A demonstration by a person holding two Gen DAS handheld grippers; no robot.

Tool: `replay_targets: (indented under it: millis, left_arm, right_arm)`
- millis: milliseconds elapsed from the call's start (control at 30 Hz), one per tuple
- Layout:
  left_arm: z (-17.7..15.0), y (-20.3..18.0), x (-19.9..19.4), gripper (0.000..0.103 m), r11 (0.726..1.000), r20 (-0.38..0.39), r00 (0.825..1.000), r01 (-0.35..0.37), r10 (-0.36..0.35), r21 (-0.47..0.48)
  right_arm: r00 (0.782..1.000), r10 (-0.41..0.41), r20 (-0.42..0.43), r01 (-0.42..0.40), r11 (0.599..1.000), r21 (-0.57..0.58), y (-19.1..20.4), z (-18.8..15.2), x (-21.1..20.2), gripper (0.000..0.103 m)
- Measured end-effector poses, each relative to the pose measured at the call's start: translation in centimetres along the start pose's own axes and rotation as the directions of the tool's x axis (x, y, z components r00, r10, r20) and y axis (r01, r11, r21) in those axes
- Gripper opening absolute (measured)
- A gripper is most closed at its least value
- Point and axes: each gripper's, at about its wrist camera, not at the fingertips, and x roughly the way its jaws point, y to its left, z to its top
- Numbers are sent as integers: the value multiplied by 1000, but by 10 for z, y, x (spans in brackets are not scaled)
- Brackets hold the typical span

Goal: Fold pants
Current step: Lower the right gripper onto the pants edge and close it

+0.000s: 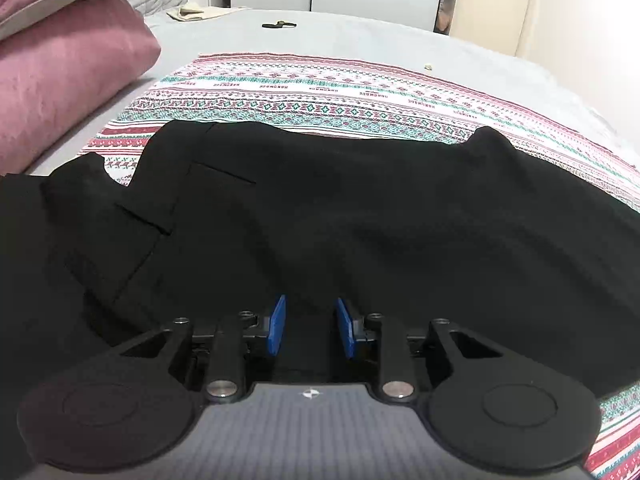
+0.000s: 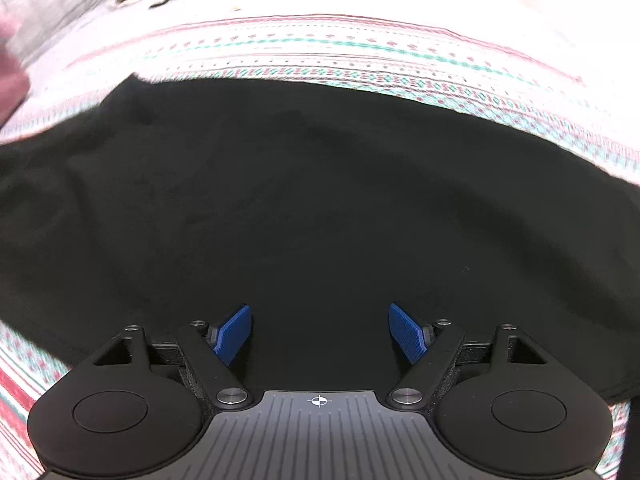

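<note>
Black pants (image 1: 320, 220) were laid flat across a patterned cloth (image 1: 340, 92) on the bed (image 1: 360, 36), waistband and pocket seams toward the left in the left view.

Left tongs (image 1: 311, 330) were held low over the pants, blue pads (image 1: 278, 326) parted by a narrow gap. Black fabric sat between them; whether it was pinched could not be told.

Right tongs (image 2: 320, 334) were spread wide above the pants (image 2: 300, 200), pads (image 2: 234, 334) clear of the fabric, nothing gripped. The right view was blurred.

Pink pillows (image 1: 68, 64) were stacked at far left. A small dark item (image 1: 279, 24) lay far back on the bed.
</note>
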Motion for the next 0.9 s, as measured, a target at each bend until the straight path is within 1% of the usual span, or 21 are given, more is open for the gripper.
replay_targets:
  millis: [67, 167, 300, 433, 500, 533, 600, 633, 667, 700, 733, 800, 833, 867, 900]
  left_arm:
    - [-2, 1, -3, 52, 1000, -5, 1000, 2, -2, -1]
    - [-2, 2, -7, 52, 1000, -1, 1000, 14, -14, -10]
    - [4, -11, -15, 54, 1000, 41, 999, 25, -26, 14]
    - [8, -20, -14, 56, 998, 40, 998, 57, -57, 5]
    - [8, -24, -11, 56, 998, 23, 997, 69, -69, 6]
    - [7, -26, -9, 57, 997, 6, 997, 72, -72, 8]
    - [3, -29, -3, 59, 998, -46, 997, 62, -61, 17]
    - [3, -31, -1, 59, 998, -49, 997, 54, -53, 24]
    - [2, -32, -2, 59, 998, -47, 998, 47, -45, 35]
    - [3, -34, -2, 59, 998, -48, 998, 41, -39, 41]
    - [4, -34, -3, 59, 999, -47, 998, 39, -38, 36]
    - [6, -34, -5, 59, 998, -42, 997, 67, -67, 4]
    - [7, -34, -5, 60, 997, -41, 996, 83, -83, -7]
    - [7, -35, -5, 61, 996, -41, 995, 91, -92, -14]
    - [7, -37, -5, 61, 996, -37, 995, 93, -93, -16]
  right_arm:
    - [1000, 11, -6, -11, 1000, 9, -5, -2, -3, 77]
    - [1000, -4, -6, 4, 1000, 22, -14, -5, -6, 77]
    - [998, -40, 43, 35, 994, 99, -37, -1, -22, 77]
    - [994, -78, 81, 62, 982, 176, -61, -1, -35, 77]
    - [996, -75, 57, 62, 980, 189, -68, -4, -32, 77]
    - [997, -74, 26, 68, 981, 184, -69, -6, -26, 77]
    - [995, -90, -43, 95, 986, 134, -69, -12, -12, 77]
    - [994, -98, -39, 102, 989, 107, -67, -13, -11, 77]
    - [995, -95, -37, 98, 989, 108, -69, -14, -13, 77]
    - [995, -100, -27, 103, 986, 132, -75, -14, -20, 77]
    - [994, -111, 0, 110, 980, 165, -85, -14, -28, 77]
    - [988, -143, 61, 122, 956, 265, -115, -15, -50, 77]
    - [982, -167, 88, 129, 933, 336, -135, -18, -62, 77]
    - [974, -195, 112, 131, 897, 423, -159, -22, -74, 77]
    - [966, -224, 128, 131, 852, 506, -182, -29, -84, 77]
